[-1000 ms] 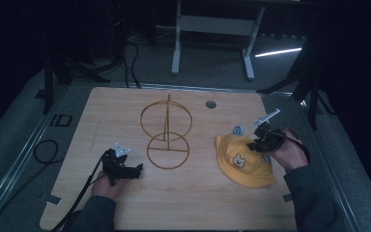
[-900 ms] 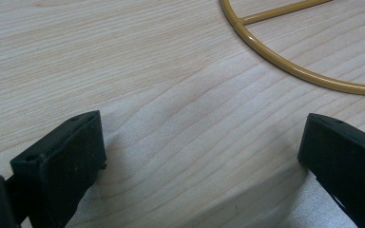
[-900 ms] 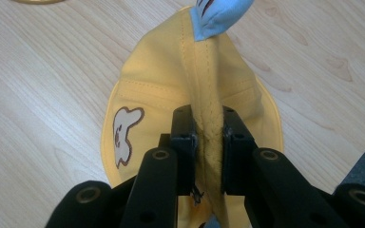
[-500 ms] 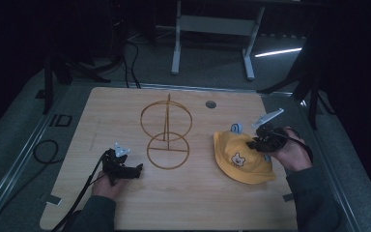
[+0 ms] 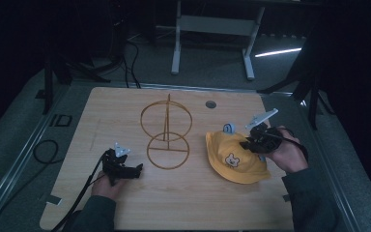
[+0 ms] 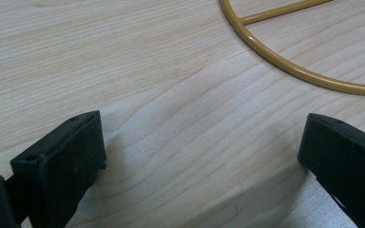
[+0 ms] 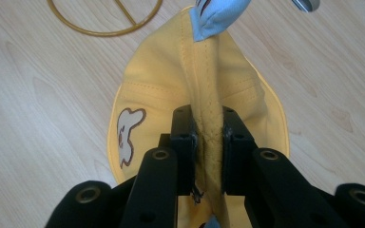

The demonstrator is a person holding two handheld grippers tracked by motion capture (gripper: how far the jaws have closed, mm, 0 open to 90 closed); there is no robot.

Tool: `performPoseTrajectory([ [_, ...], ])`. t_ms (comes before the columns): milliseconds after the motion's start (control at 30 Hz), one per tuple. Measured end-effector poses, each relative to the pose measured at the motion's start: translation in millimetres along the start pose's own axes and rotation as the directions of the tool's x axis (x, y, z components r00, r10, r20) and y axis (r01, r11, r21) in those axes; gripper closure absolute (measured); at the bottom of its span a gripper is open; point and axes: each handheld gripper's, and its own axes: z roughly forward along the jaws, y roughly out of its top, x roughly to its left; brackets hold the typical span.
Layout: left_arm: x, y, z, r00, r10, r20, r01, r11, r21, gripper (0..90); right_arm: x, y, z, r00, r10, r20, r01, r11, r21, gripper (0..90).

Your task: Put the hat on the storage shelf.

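A yellow hat (image 5: 234, 158) with a bear print and a small blue ear (image 5: 228, 128) lies at the right of the wooden table. My right gripper (image 5: 249, 143) is shut on a pinched fold of the hat's crown (image 7: 208, 118), raising it into a ridge. The blue ear (image 7: 212, 18) sticks up at the far end of that fold. A gold wire stand (image 5: 166, 130) with two rings rises mid-table. My left gripper (image 5: 136, 169) rests on the table, open, just left of the stand's base ring (image 6: 285, 66), with bare wood between its jaws.
A round hole (image 5: 211, 104) sits near the table's (image 5: 183, 203) far edge. Black cable (image 5: 43, 150) loops off the left side. A metal frame's legs (image 5: 212, 29) stand on the floor beyond the table.
The right gripper has shifted left and slightly up with the hat's crown pinched in it, lifting the fabric. The left gripper has stayed put.
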Motion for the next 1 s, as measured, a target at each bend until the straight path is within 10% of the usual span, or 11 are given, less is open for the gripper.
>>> performPoseTrajectory([
  [1000,0.0,0.1,-0.1,1.0000,0.000,0.001,0.000,1.0000,0.002,1.9,-1.0,20.7,-39.3,0.9996,-0.017,-0.022,0.013,0.986,-0.166,79.3],
])
